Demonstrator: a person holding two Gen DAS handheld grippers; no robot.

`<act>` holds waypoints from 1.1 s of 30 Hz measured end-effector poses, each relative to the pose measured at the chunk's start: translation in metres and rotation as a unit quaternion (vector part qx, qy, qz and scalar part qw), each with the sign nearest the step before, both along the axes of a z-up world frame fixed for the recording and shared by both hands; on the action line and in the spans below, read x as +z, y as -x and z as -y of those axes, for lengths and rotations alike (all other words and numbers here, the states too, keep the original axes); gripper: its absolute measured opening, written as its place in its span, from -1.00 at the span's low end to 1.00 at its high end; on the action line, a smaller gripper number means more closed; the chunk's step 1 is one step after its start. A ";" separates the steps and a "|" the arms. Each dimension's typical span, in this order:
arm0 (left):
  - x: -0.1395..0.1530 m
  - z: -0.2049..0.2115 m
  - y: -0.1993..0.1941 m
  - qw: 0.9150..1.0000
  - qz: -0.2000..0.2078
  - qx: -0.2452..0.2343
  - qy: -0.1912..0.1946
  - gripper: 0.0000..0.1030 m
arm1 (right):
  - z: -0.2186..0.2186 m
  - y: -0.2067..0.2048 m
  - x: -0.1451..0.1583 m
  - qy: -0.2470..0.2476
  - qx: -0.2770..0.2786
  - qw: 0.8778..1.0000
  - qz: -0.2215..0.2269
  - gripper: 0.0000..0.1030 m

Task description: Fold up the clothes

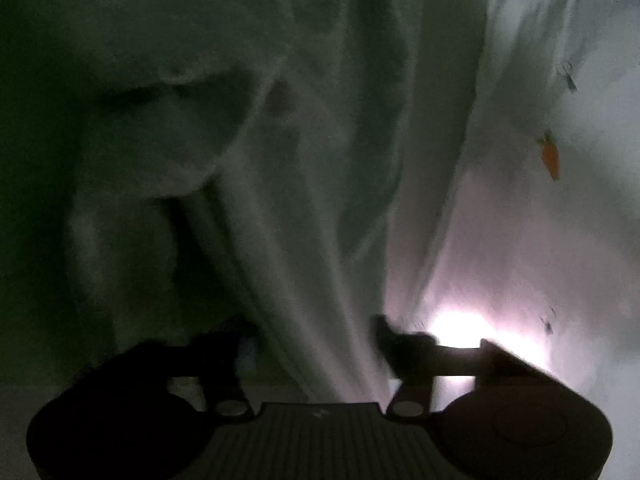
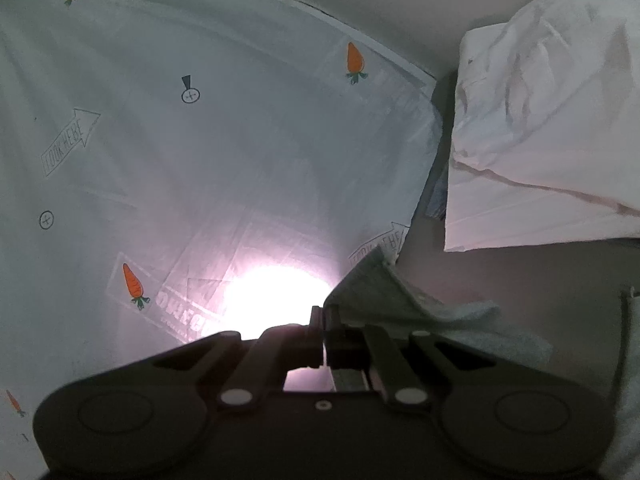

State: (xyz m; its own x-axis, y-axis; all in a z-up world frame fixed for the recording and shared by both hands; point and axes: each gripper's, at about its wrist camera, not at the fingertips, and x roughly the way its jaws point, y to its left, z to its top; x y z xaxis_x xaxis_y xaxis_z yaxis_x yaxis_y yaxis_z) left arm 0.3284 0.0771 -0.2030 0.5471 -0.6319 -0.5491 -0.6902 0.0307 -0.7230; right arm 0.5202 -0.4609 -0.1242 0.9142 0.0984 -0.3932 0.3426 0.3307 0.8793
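- Spread over the surface is a white sheet printed with carrots; four whole carrots are counted in the right wrist view, one in the left.
- One crumpled white pillow is seen at 2 o'clock.
- A pale green garment is bunched between the left gripper fingers; whether it is pinched cannot be told.
- The right gripper is clenched on the garment's edge.
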 end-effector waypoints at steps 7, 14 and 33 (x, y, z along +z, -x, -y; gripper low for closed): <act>0.018 -0.015 -0.039 0.996 0.041 0.073 0.000 -0.96 | 0.010 -0.077 -0.023 -0.031 0.049 0.998 -0.024 -0.98; 0.083 -0.027 -0.070 0.982 0.168 0.081 -0.037 -0.96 | -0.005 -0.106 0.037 -0.053 0.101 0.981 0.156 -0.98; 0.018 0.038 -0.055 0.955 0.069 -0.167 -0.234 -0.93 | 0.064 0.018 -0.195 0.060 0.000 0.983 -0.171 -0.98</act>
State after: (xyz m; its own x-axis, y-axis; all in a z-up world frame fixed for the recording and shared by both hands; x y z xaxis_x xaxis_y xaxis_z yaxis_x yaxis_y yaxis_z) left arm 0.3830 0.0387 -0.1850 0.4461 -0.4865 -0.7512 -0.4844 0.5745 -0.6597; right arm 0.5021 -0.5250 -0.3191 0.7259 0.0314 -0.6871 0.6125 0.4251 0.6665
